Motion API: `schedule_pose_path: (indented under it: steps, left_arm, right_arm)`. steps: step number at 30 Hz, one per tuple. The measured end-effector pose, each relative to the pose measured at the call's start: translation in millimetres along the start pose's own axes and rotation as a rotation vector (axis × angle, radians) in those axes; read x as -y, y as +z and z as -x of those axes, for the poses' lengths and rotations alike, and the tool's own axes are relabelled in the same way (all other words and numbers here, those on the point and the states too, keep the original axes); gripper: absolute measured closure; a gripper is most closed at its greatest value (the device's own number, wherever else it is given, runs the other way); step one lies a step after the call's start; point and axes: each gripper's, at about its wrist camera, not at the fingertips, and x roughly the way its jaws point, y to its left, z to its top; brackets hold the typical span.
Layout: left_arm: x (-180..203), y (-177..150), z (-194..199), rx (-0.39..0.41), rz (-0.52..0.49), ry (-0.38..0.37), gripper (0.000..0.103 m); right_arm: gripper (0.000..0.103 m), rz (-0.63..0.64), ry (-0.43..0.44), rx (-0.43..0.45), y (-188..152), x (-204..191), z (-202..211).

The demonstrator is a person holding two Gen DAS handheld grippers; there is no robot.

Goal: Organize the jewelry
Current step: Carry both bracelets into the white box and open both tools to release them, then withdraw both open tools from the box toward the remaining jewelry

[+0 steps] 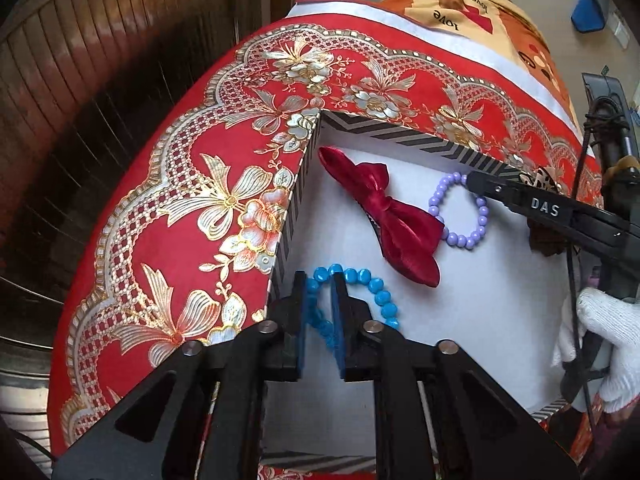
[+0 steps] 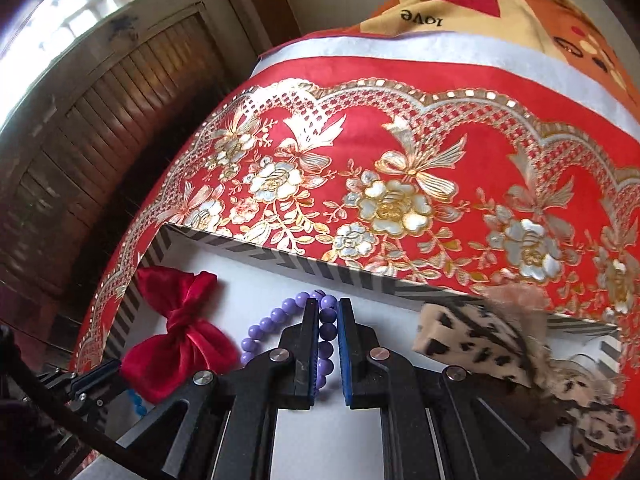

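A white box with striped walls [image 1: 400,136] lies on a red floral cloth. In it lie a red satin bow [image 1: 384,216], a purple bead bracelet [image 1: 460,236] and a blue bead bracelet [image 1: 376,292]. My left gripper [image 1: 320,280] stands over the blue bracelet with its jaws narrowly apart around the beads. My right gripper [image 2: 328,308] straddles the purple bracelet [image 2: 280,320], jaws narrowly apart with beads between them. The right gripper also shows in the left wrist view [image 1: 476,182]. The red bow [image 2: 180,332] lies left of it.
A leopard-print hair bow [image 2: 480,344] lies at the box's right side. The red and gold cloth [image 2: 400,160] covers the table. A patterned blanket [image 1: 460,4] lies behind. Wooden shutters [image 1: 80,80] stand at the left. A white-gloved hand [image 1: 608,344] holds the right gripper.
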Motion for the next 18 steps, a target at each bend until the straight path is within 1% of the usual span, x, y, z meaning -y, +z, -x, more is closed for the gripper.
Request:
schedule_pose_path:
  steps: [3, 5, 6, 7, 11, 15, 18]
  left_arm:
    - [1.6, 1.7, -1.5, -0.003, 0.0, -0.04, 0.073]
    - [3.9, 1.8, 0.4, 0.003, -0.007, -0.052, 0.066]
    - [5.4, 1.9, 1.6, 0.008, -0.011, -0.049, 0.06]
    - [6.7, 1.8, 3.3, 0.015, -0.017, -0.044, 0.057]
    - [11.3, 0.8, 11.6, 0.039, -0.036, -0.042, 0.057]
    - [15.5, -2.5, 21.8, 0.058, -0.056, -0.038, 0.057]
    - [17.6, -6.4, 31.1, 0.074, -0.068, -0.03, 0.057]
  right_arm:
    - [0.094, -0.018, 0.006, -0.002, 3.6, -0.4, -3.1]
    - [0.081, -0.034, 0.011, -0.011, 3.9, -0.3, -1.0]
    - [0.068, -0.039, 0.02, -0.006, 3.6, -0.7, 2.6]
    - [0.066, -0.037, 0.025, 0.001, 3.0, -1.9, 7.0]
    - [0.066, -0.01, 0.02, 0.017, -5.2, -6.4, 29.5]
    - [0.066, -0.015, 0.023, 0.044, -18.7, -10.3, 57.5]
    - [0.065, -0.012, 0.006, 0.06, -30.5, -13.7, 75.3]
